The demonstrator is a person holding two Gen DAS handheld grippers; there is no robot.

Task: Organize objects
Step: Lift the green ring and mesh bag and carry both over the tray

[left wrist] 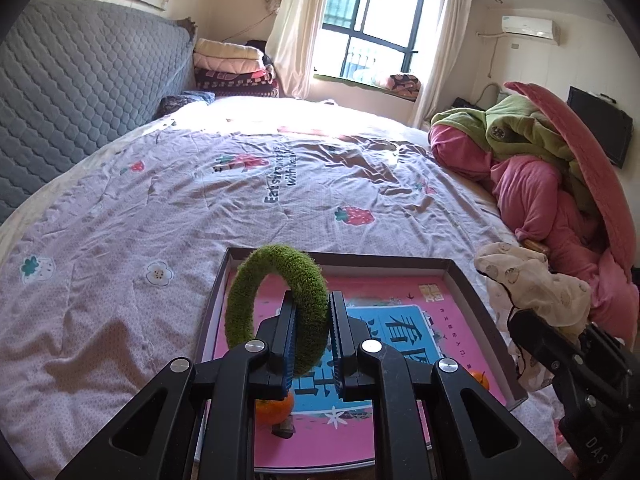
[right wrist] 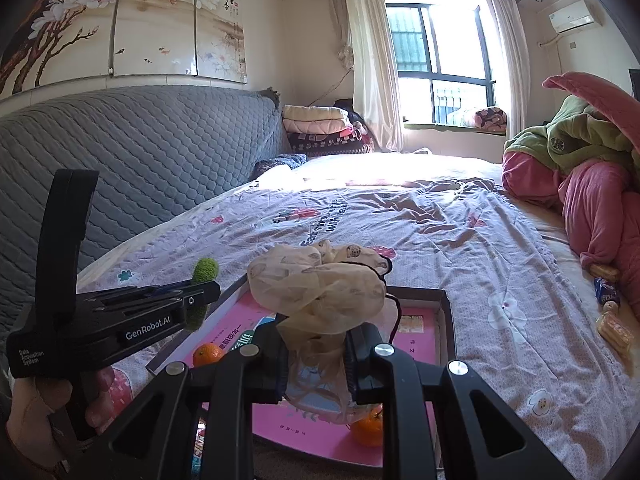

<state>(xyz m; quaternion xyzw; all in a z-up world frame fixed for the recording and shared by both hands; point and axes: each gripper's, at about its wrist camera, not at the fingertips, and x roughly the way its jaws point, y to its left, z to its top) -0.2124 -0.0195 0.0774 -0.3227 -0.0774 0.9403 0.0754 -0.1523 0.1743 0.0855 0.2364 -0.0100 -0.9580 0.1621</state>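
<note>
My left gripper (left wrist: pixel 312 320) is shut on a fuzzy green ring (left wrist: pixel 276 304) and holds it upright above a shallow box tray (left wrist: pixel 464 280) with a pink and blue printed bottom, lying on the bed. My right gripper (right wrist: pixel 316 344) is shut on a crumpled beige sheer cloth (right wrist: pixel 320 280), held above the same tray (right wrist: pixel 448 312). Two small oranges lie in the tray (left wrist: pixel 274 410) (left wrist: pixel 480 378); they also show in the right wrist view (right wrist: pixel 208 354) (right wrist: pixel 368 430). The left gripper (right wrist: pixel 200 296) with the green ring (right wrist: pixel 204 272) shows at the left of the right wrist view.
The bed has a pale lilac strawberry-print sheet (left wrist: pixel 240 200) and a grey quilted headboard (left wrist: pixel 80 88). A heap of pink and green bedding (left wrist: pixel 540 176) lies at the right. Snack packets (right wrist: pixel 608 312) lie on the bed's right side. Folded blankets (left wrist: pixel 232 68) are stacked by the window.
</note>
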